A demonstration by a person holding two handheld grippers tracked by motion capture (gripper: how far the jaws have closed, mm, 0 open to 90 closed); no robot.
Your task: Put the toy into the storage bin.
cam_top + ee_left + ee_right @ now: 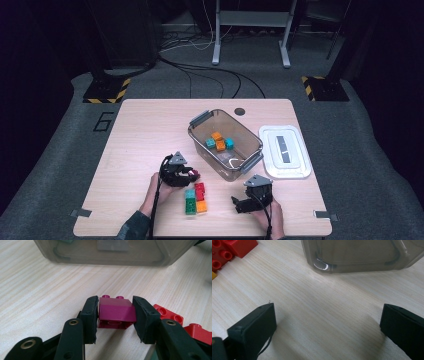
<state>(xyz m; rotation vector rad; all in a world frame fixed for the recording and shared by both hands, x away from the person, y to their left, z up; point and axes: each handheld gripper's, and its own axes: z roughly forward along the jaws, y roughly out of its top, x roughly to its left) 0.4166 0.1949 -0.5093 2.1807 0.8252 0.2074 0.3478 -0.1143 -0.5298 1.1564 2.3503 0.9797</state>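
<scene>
The wooden surface (pixel 140 130) carries a clear plastic bin (pixel 225 144) near its middle, with a few orange and teal bricks (pixel 219 142) already inside and its white lid (pixel 285 151) lying just to the right. In front of the bin sits a small cluster of loose bricks (pixel 196 199), red, green and orange. The left gripper (pixel 186 173) is at the cluster's upper left edge, and the bin lies up and to its right, a short carry away. The right gripper (pixel 239 204) rests on the far side of the cluster, its jaws spread wide over bare wood. In the left gripper view, the jaws are clamped on the two end faces of a magenta brick (pixel 115 312), whose long axis runs across from pad to pad, studs pointing away toward the bin wall, with red bricks (pixel 170 314) just beside it.
</scene>
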